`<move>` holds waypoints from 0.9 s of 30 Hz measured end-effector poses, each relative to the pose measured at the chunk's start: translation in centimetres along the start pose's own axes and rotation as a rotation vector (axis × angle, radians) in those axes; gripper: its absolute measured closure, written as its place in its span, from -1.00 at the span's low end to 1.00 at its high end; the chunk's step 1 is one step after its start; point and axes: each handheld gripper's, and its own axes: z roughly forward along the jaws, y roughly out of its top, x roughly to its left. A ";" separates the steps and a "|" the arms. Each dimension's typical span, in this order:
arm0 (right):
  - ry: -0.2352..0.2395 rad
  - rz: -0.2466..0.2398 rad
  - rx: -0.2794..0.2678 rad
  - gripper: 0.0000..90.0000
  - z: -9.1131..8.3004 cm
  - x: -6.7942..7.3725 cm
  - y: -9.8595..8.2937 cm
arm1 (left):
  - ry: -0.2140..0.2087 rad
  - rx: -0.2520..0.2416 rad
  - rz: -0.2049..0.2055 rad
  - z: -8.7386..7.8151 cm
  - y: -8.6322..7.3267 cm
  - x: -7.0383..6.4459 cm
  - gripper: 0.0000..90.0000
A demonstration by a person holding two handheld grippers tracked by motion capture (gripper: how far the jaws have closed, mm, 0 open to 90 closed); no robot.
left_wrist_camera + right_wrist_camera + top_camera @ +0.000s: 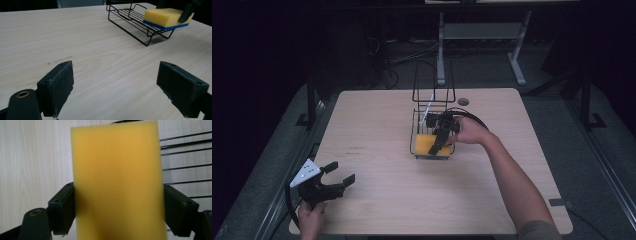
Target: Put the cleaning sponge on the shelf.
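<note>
Where tool point(117, 215) grips, sponge point(117, 177) blurred

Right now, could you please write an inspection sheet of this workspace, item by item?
Surface: light wood table, bare apart from a few small dark marks.
Job's things: yellow sponge with a blue underside, lying in the black wire rack.
Clutter: nothing seen; a small round fitting sits behind the rack.
Grippers: left tool open, holding nothing, at the near left corner; right tool closed on the sponge's two sides.
Cables: one black cable arcs from the right tool, another hangs off the left one.
Surroundings: dark room, grey desk frame and floor cables behind.
</note>
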 end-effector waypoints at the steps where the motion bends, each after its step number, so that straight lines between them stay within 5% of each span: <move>1: -0.001 0.002 0.007 -0.52 -0.1 -0.2 0.1 | 0.001 0.001 0.001 0.0 0.0 0.0 -0.70; 24: -0.017 0.049 -0.003 -0.52 0.6 -3.7 0.0 | -0.003 0.013 0.003 0.5 0.1 0.0 -0.70; 27: -0.043 0.028 0.037 -0.53 0.5 -3.8 0.3 | -0.002 0.014 0.005 0.6 0.1 0.0 -0.70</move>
